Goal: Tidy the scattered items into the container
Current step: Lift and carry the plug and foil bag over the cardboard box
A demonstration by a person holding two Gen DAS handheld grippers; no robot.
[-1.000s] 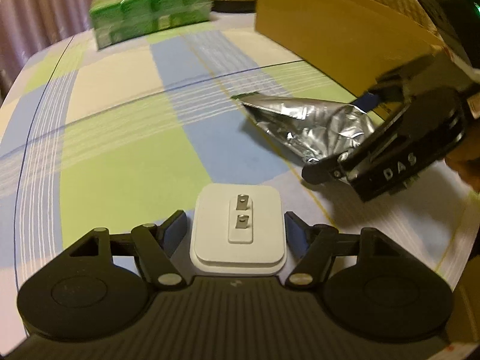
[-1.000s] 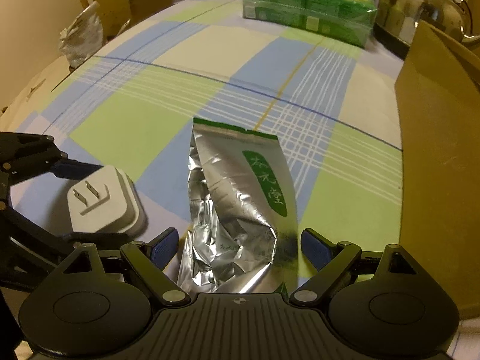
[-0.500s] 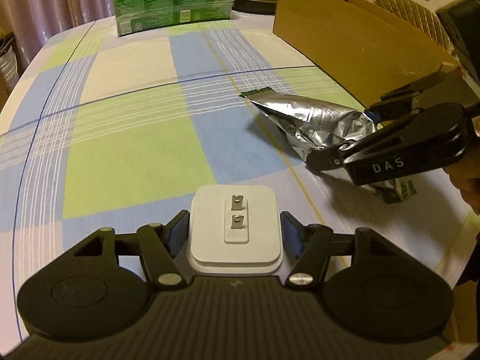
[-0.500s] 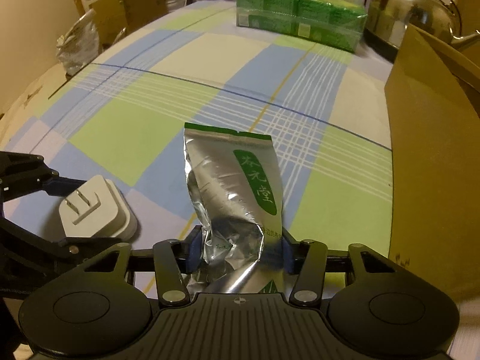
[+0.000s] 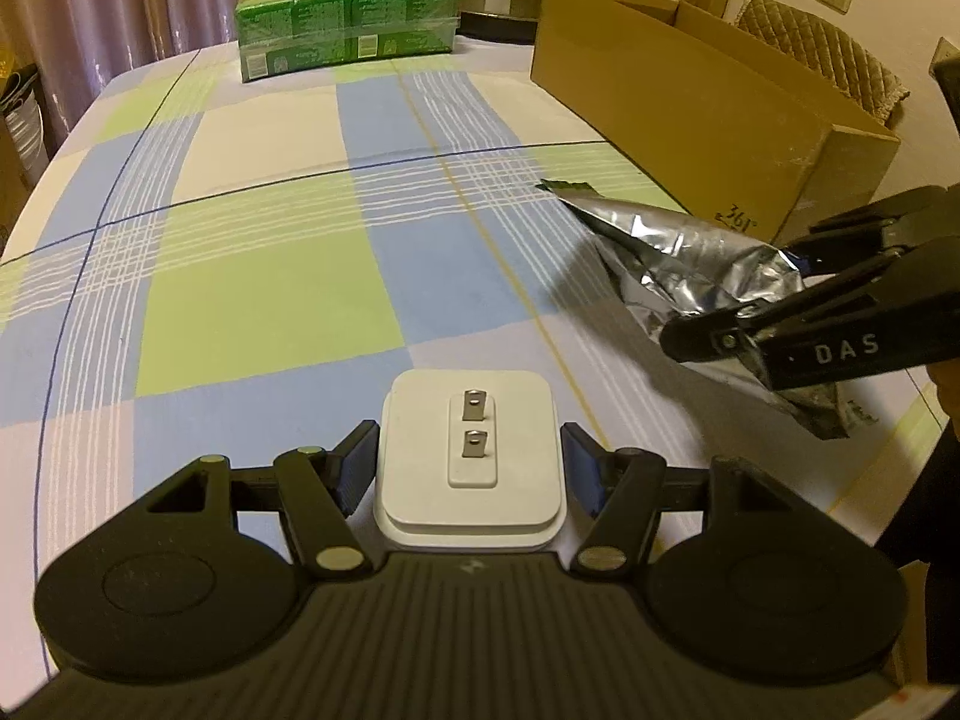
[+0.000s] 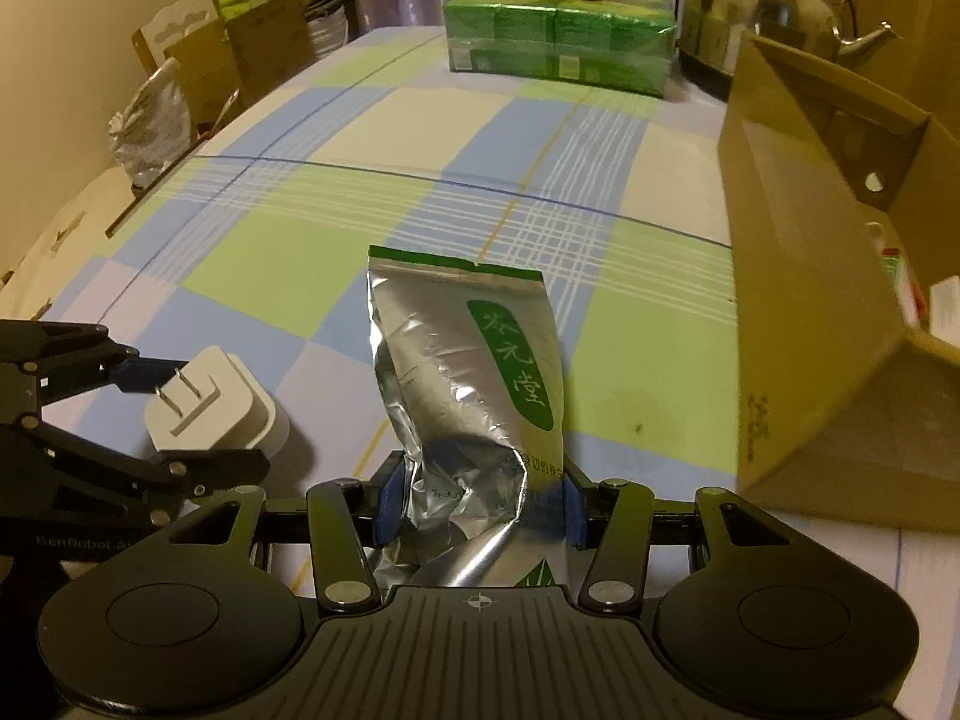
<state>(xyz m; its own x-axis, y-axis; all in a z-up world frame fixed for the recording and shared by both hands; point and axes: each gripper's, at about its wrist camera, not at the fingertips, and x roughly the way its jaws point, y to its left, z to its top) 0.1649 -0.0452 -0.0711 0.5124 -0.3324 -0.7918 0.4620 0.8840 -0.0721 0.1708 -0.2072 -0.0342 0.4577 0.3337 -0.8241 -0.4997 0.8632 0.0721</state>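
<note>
left claw (image 5: 469, 468): pads against both sides of white plug adapter (image 5: 471, 450), prongs up | right claw (image 6: 477, 501): clamped on lower end of crumpled foil pouch (image 6: 474, 384), raised over checked worktop (image 5: 270, 300) | cardboard box (image 6: 804, 300): open, right of right claw | green packs (image 6: 555, 45), kettle (image 6: 762, 6): far end

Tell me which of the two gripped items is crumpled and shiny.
The silver foil pouch with a green label, clamped in the right gripper. The white square plug adapter in the left gripper is smooth, rigid and matte.
</note>
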